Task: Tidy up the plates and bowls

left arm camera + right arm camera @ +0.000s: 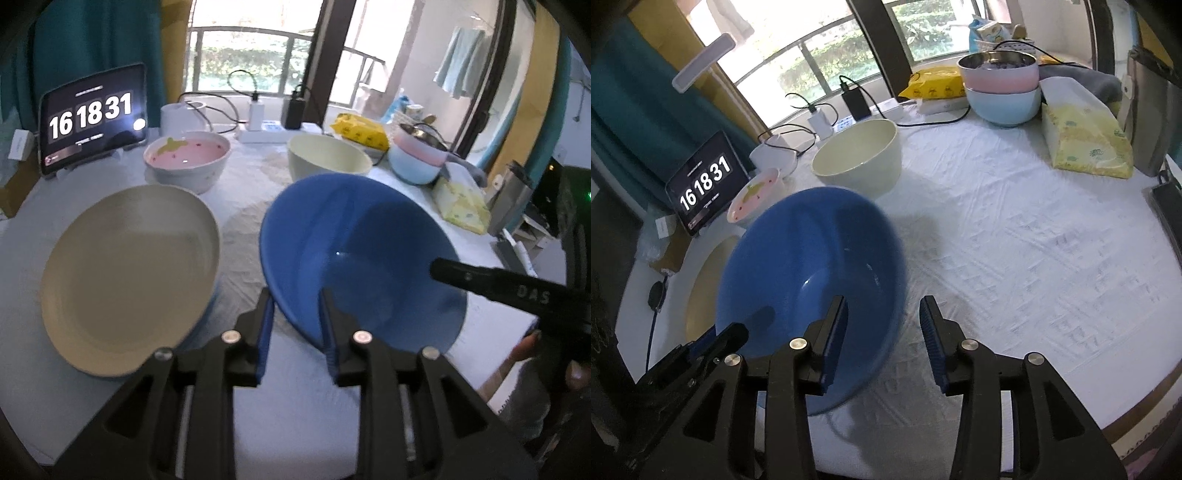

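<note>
A: White wrinkled cloth (1015, 240) over the table, bright window behind; nearest, bottom centre of the left wrist view, left gripper (295, 295) astride the near rim of the blue bowl (351, 240); pads parted, apparently not pressing on it.

B: Same on the other side; right gripper (882, 301), bottom centre of its own view, jaws apart; one finger inside the bowl, the other outside and clear of the wall; no grip, then.

A: Bowl itself low and central in both views, tilted and blurred; hard to say whether seated flat on the cloth.

B: Risk right there; leaning and unheld, likely to rock or slide toward the cream plate (129, 266) just beside it at left; could clip that edge.

A: Also a finger catching the rim when pulled away; enough to tip it.

B: Farther up: cream bowl (325, 155) close behind the blue one; pink-lined bowl (184, 155) upper left; pink and pale-blue stack (417, 158) upper right.

A: Probably meant to nest among those; a carry past the cream bowl, so a knock possible.

B: Farthest back, tablet clock (92, 114) and white charger (255, 112); worth keeping clear.
</note>
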The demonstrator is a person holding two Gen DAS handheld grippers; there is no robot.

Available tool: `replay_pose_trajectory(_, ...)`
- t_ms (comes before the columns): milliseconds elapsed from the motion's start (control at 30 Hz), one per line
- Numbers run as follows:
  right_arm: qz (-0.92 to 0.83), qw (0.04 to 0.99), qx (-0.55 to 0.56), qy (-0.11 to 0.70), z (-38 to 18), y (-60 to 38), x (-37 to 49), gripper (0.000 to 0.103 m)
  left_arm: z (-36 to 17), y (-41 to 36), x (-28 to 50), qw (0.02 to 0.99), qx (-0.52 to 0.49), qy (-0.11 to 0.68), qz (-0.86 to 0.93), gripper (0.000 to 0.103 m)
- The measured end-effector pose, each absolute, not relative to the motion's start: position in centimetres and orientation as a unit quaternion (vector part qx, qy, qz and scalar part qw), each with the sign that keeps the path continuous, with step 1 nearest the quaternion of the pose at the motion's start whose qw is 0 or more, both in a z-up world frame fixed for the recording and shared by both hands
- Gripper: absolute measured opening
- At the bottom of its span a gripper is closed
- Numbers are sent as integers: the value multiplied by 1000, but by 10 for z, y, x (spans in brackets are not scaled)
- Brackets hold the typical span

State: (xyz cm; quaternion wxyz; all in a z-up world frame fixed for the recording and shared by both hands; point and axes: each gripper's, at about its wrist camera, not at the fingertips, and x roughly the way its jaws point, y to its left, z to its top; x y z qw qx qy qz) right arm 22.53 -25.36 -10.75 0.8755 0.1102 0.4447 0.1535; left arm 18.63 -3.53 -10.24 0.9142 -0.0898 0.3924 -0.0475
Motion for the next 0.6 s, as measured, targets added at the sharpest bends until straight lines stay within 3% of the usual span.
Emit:
replay_pose_trajectory(100,155,877,111,440,-108,-256,228,43,-102,-28,190,916,-89,389,-33,37)
replay_pose_trajectory(600,170,890,104,409,-86,-258,257,43,-64,-12,222,932,-90,351,-14,38)
